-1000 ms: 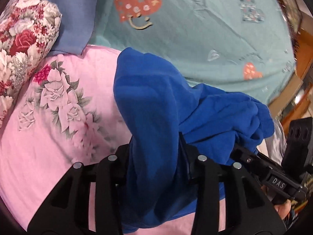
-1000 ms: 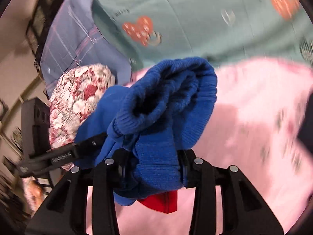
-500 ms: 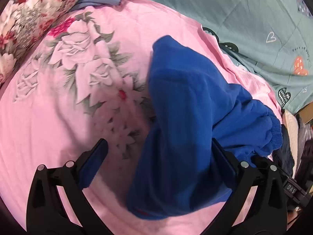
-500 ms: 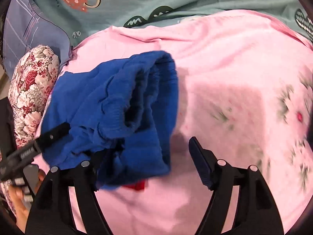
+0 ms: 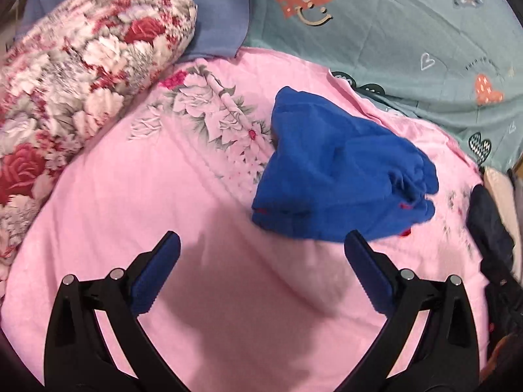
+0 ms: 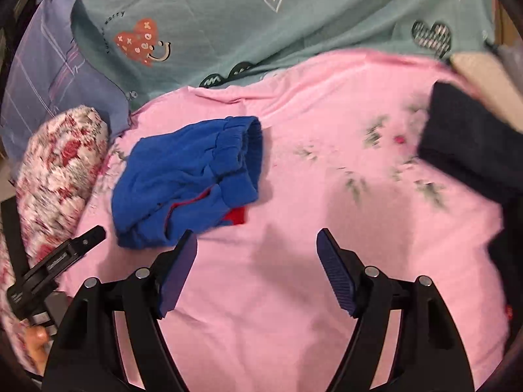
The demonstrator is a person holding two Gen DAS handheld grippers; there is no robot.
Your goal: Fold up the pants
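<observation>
The blue pants lie in a folded bundle on the pink floral sheet, with a bit of red lining showing at the lower edge. My left gripper stands wide open just short of the bundle, nothing between its fingers. In the right wrist view the pants lie left of centre, elastic waistband on the right. My right gripper is open and empty over bare sheet, its left fingertip close to the bundle's near edge. A side of the left gripper's body shows at the lower left.
A red-and-white floral pillow lies left of the pants. A teal heart-print quilt and a blue-purple pillow lie behind. A dark garment sits at the right edge of the sheet.
Both grippers let go of the blue pants, opened wide and pulled back. The bundle dropped onto the pink sheet and now lies free ahead of them.
</observation>
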